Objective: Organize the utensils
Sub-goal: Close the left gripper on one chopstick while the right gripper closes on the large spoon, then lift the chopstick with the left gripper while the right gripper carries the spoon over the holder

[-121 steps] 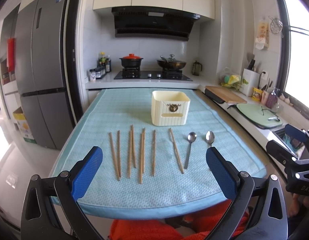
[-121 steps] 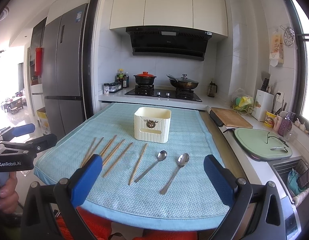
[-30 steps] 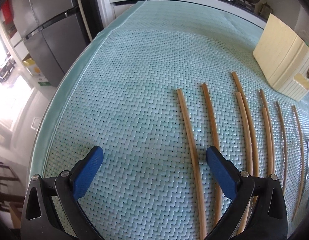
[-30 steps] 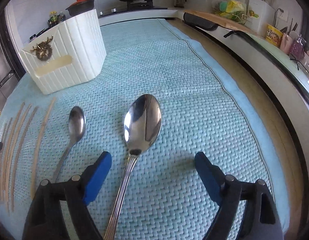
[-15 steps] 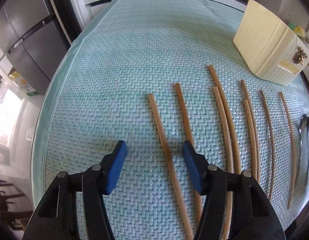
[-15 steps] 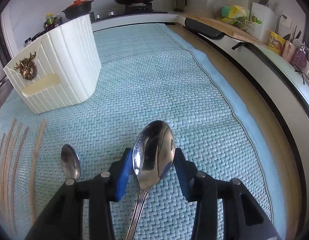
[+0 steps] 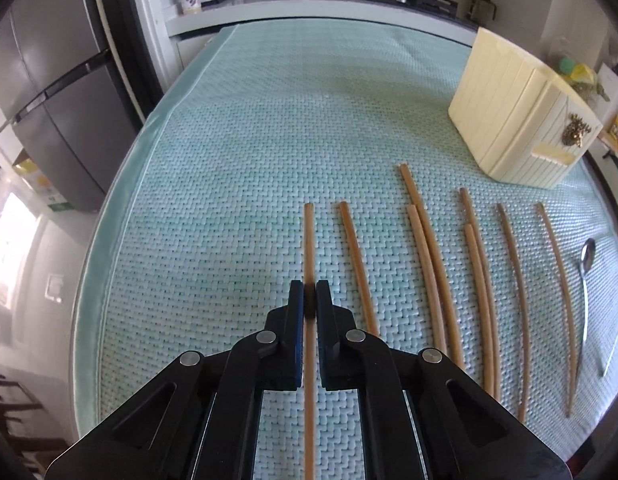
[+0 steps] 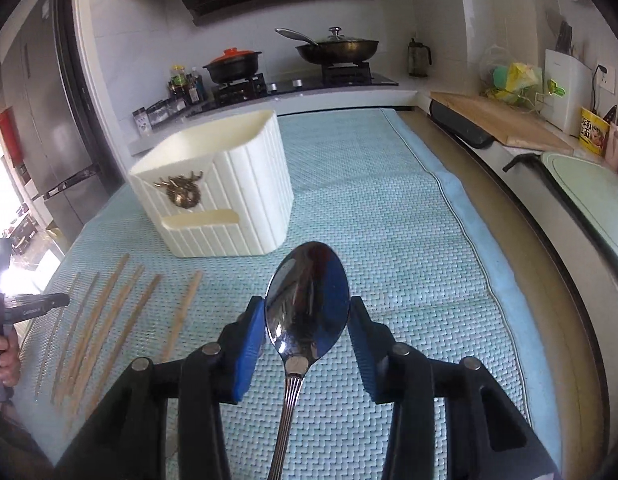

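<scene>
Pickup step: leftmost chopstick [image 7: 309, 240] is being clamped by the left claw [image 7: 309, 300]; large spoon [image 8: 308, 300] is being gripped at the bowl by the right claw [image 8: 308, 322], above the bench [image 8: 389, 240]. Next, both probably being carried to the cream holder [image 8: 213, 188], dropped upright.

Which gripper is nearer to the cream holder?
Right. The right gripper, shut on a spoon, is just in front of the holder. The left gripper, shut on the outermost chopstick, is farther off, across the chopstick row.
</scene>
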A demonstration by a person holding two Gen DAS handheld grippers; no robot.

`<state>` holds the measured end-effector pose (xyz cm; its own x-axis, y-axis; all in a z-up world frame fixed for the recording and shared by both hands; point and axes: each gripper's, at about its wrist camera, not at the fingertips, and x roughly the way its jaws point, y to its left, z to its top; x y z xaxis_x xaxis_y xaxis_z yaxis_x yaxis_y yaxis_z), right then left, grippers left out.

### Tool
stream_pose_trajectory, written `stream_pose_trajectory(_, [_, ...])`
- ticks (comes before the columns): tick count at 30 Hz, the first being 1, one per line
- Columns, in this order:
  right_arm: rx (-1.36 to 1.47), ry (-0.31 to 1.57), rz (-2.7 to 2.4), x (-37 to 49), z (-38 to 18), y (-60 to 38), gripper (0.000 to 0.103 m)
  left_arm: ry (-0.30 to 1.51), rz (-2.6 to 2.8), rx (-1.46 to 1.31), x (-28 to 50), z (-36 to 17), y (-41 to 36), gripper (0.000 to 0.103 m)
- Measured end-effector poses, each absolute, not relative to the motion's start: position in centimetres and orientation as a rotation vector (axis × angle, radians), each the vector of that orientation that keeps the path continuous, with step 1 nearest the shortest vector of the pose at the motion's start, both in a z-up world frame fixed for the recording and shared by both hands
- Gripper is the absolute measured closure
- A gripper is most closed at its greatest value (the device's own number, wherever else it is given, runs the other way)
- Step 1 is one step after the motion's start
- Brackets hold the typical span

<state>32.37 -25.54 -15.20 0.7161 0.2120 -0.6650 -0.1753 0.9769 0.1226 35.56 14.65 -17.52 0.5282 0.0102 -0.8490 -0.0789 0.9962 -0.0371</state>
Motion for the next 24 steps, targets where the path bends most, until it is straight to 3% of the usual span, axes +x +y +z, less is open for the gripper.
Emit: stream_pose_trajectory(24, [0.025, 0.562, 0.311, 26.0, -7.2, -24.6, 0.061, 0.733, -0.111, -0.149, 27.9, -4.9, 12.8, 0.099])
